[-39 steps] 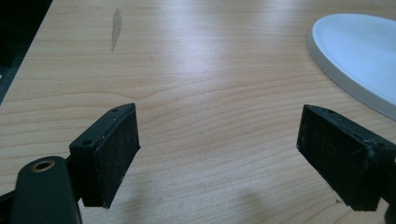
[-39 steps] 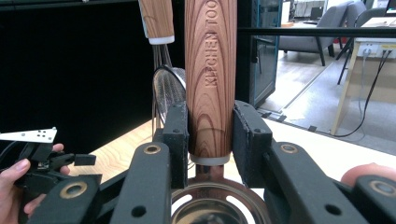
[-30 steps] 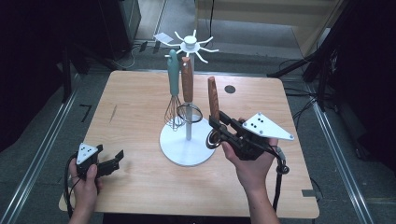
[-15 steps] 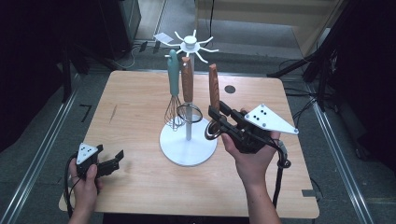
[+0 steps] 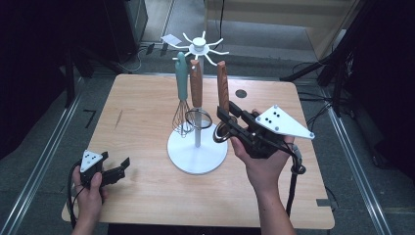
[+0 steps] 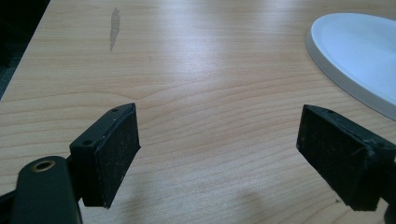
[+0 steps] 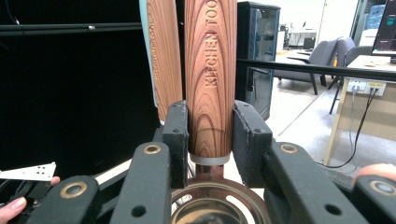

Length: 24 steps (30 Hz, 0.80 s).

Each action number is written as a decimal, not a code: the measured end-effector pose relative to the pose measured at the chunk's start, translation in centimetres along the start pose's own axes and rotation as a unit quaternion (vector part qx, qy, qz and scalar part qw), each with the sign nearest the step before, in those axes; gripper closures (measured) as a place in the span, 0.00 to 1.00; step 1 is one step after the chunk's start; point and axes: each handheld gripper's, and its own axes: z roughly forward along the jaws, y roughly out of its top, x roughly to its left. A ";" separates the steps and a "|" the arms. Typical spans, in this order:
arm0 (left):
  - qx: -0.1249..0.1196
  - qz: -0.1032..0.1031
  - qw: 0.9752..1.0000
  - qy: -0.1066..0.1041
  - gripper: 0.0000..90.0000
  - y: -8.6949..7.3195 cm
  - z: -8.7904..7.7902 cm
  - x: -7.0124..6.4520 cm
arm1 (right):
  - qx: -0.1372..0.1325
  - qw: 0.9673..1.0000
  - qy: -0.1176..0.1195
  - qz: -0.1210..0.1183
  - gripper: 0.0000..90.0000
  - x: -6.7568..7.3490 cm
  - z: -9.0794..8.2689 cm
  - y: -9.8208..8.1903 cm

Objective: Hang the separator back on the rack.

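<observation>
Beside the white utensil stand (image 5: 197,155), on the person's right, a wooden-handled utensil (image 5: 222,87) was held upright by the right gripper (image 5: 226,121), whose jaws were clamped on the lower end of the handle, just above a metal collar and a round copper-coloured metal ring (image 7: 219,198). Its handle was of reddish-brown wood with a dark flowing grain, and the words "KITCHEN TOOL" were seen stamped lengthwise into it in the right gripper view. Compared with a second before, the utensil and the right gripper had been raised, so that the top of the handle stood near the stand's white hooks (image 5: 199,45), while the left gripper (image 5: 117,172) had been kept in place near the table's (image 5: 142,98) front left corner, its jaws spread wide with nothing between them above bare wood. Three utensils were counted: the held one, a second wooden-handled utensil (image 5: 195,88) hanging on the stand, and one teal-handled whisk (image 5: 182,83) hanging beside it. One stand, one table and two grippers were seen.
</observation>
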 end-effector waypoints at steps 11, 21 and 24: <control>0.000 0.000 1.000 -0.001 0.15 0.0 0.0 0.0 | 0.008 1.000 0.000 -0.008 0.78 0.3 1.0 0.3; -0.001 -0.002 1.000 -0.003 0.15 0.0 0.1 0.1 | 0.010 1.000 0.000 -0.006 0.77 0.2 1.5 -0.1; -0.002 -0.003 1.000 -0.003 0.15 0.0 0.1 0.1 | 0.010 1.000 -0.006 -0.010 0.63 0.2 1.5 -0.4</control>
